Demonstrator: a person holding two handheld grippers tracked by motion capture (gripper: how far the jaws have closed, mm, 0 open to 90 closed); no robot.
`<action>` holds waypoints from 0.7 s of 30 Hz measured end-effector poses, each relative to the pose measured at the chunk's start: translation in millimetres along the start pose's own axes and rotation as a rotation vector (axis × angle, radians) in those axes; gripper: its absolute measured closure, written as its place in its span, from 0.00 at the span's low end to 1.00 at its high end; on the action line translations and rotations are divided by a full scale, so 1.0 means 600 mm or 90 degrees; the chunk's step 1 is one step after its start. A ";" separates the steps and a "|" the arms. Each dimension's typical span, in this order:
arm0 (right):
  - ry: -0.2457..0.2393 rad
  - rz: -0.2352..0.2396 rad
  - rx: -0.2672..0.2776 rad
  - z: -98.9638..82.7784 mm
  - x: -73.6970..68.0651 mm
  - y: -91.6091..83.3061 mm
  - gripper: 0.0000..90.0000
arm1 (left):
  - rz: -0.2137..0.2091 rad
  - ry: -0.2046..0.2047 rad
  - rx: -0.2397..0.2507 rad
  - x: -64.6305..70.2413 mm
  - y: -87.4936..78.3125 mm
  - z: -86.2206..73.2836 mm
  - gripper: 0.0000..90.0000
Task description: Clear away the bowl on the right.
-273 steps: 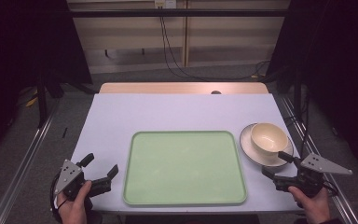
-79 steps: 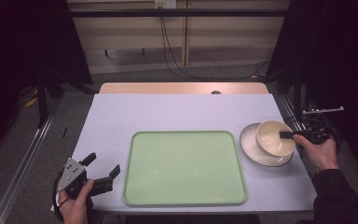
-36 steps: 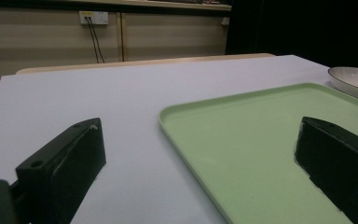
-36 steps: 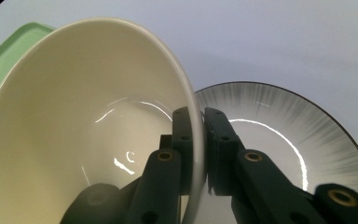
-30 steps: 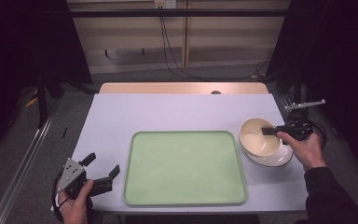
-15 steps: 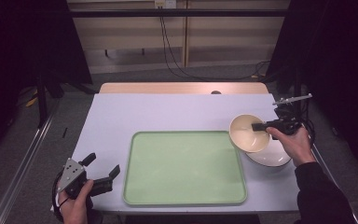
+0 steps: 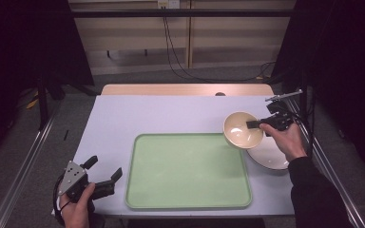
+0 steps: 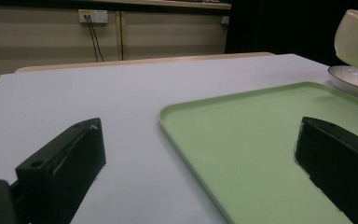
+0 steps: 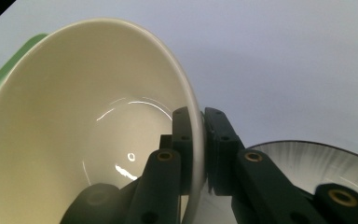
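Right gripper (image 7: pixel 253 124) is clenching the cream bowl's (image 7: pixel 241 129) rim, holding it above the plate (image 7: pixel 272 156); left gripper (image 7: pixel 105 175) is resting released near the green tray (image 7: pixel 187 171)

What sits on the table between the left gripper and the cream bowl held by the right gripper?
In the high view, the pale green rectangular tray lies between the left gripper and the cream bowl; the tray itself is bare.
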State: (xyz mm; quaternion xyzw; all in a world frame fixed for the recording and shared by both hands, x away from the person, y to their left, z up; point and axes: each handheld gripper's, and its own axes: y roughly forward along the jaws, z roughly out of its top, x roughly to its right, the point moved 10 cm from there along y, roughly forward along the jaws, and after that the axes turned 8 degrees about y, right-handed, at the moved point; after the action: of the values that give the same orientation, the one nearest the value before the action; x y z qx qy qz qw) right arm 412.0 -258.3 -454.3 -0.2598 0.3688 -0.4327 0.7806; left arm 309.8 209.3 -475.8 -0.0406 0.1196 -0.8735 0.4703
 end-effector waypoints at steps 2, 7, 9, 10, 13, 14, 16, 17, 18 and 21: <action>0.000 0.012 -0.003 0.003 -0.004 0.009 0.93 | 0.000 0.000 0.001 0.000 0.000 0.000 0.02; 0.006 0.006 -0.006 0.013 -0.009 0.024 0.93 | -0.001 0.001 0.001 0.000 -0.001 0.000 0.02; 0.006 0.008 -0.007 0.015 -0.010 0.031 0.93 | 0.001 -0.001 0.001 0.000 0.000 0.000 0.02; 0.009 0.010 -0.009 0.015 -0.010 0.034 0.93 | -0.004 0.000 0.002 0.001 0.000 0.000 0.02; 0.004 -0.003 -0.016 0.013 -0.007 0.049 0.93 | 0.000 0.001 0.000 0.000 0.000 -0.001 0.02; 0.004 -0.003 -0.016 0.013 -0.007 0.049 0.93 | 0.002 0.001 0.001 -0.001 0.000 0.000 0.02; 0.006 0.003 -0.020 0.012 -0.009 0.057 0.93 | 0.001 0.000 0.000 -0.001 0.000 0.000 0.02; 0.008 0.000 -0.027 0.011 -0.008 0.065 0.93 | 0.001 0.004 -0.003 0.000 0.000 -0.001 0.02; 0.008 0.000 -0.027 0.011 -0.008 0.065 0.93 | 0.002 0.000 0.000 0.000 0.000 0.000 0.02; 0.012 0.003 -0.035 0.010 -0.010 0.077 0.93 | 0.002 0.001 0.000 -0.001 0.000 -0.001 0.02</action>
State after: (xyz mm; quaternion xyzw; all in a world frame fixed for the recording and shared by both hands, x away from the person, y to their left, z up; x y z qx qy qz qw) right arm 436.6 -229.9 -482.0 -0.2761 0.3889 -0.4228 0.7706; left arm 309.9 209.9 -476.1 -0.0399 0.1203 -0.8727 0.4715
